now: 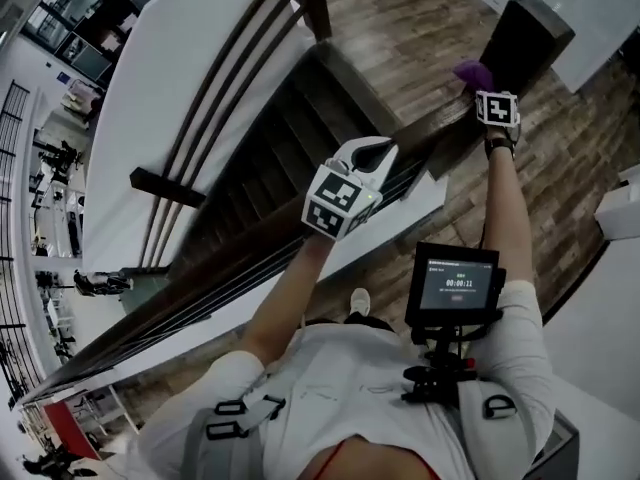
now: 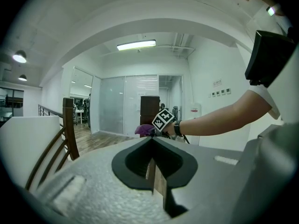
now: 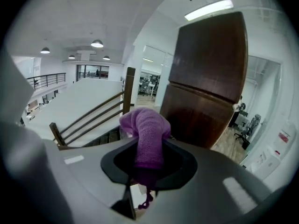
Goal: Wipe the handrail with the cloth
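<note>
A dark wooden handrail runs from lower left to upper right and ends at a dark newel post. My right gripper is at the rail's far end by the post, shut on a purple cloth. In the right gripper view the cloth bulges out over the shut jaws of the right gripper, in front of the post. My left gripper hovers over the middle of the rail, jaws shut with nothing held. In the left gripper view the left gripper points at the cloth.
Dark stairs drop away beyond the rail, with a second slatted railing on their far side. Wooden floor lies past the post. A small screen hangs on the person's chest. A white box stands at the right edge.
</note>
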### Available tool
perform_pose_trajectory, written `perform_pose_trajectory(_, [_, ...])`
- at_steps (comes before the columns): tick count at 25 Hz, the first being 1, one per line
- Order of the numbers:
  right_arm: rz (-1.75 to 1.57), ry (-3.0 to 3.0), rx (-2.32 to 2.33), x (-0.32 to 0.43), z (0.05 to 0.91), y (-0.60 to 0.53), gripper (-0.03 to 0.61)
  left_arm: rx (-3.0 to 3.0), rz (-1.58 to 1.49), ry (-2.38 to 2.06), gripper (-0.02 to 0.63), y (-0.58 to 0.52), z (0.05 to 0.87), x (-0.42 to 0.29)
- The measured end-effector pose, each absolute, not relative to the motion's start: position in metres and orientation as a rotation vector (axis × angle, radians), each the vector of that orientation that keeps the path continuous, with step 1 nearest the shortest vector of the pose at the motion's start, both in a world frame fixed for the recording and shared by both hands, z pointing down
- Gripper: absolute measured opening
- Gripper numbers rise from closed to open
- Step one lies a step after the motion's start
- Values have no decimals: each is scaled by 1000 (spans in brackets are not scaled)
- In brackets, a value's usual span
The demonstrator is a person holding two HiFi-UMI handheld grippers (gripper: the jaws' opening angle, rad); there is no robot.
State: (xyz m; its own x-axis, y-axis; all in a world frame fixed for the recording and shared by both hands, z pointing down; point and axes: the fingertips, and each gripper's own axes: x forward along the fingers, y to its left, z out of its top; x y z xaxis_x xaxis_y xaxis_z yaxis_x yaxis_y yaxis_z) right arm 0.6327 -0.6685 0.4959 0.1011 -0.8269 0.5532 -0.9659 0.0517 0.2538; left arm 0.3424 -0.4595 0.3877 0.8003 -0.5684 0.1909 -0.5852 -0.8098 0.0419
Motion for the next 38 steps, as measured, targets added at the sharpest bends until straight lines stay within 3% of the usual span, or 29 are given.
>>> perform_pose_trajectory(9, [310,-1687,1870,660,495,-663,77,2830,215,-1007,0,-444,387,307])
perform_pose_trajectory(17, [301,-1774,1671,572,503,-603,77,2786,139,-1155,0,-426,373,245])
perform_pose_trajectory(26, [170,-2020,1428,358,501,-497,80,2734,41,-1359,0,-369,351,133])
perform_pose_trajectory(32, [67,-2382,1140,137,467,-414,80,2585,48,-1635,0,-306,354,7])
perform_pose_trajectory(38, [-85,-2638,664,-92,454,-289,81,2265,24,-2018,0,-200,365,-162])
